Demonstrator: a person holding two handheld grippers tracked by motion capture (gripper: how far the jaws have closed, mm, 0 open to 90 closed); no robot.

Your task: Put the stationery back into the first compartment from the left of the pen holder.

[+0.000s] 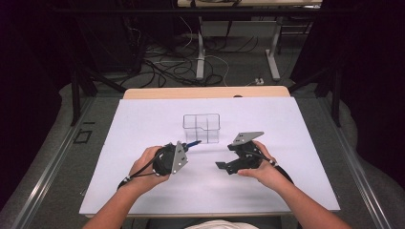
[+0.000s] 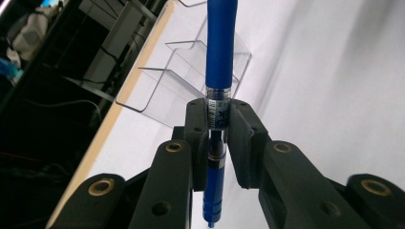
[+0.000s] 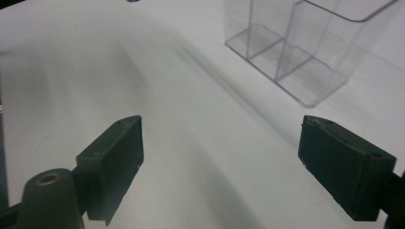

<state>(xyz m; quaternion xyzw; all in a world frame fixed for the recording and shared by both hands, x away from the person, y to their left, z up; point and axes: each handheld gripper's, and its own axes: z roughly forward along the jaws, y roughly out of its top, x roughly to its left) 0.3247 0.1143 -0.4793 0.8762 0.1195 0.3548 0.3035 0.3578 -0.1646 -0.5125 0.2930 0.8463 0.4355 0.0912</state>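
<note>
While left gripper (image 2: pixel 218 125) pinches blue pen (image 2: pixel 220 47), right gripper (image 3: pixel 219 157) spread wide: white table (image 1: pixel 143 191), cable-strewn floor (image 1: pixel 167 67).

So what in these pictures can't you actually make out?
- Blue pen: its far tip is cut off by the top edge of the left gripper view; in the high view the left gripper covers most of it.
- Print on the pen's clear band: too small and blurred to read.
- Clear plastic organizer: its upper part is cut off by the top edge of the right gripper view.
- Right gripper: open, nothing between its jaws.
</note>
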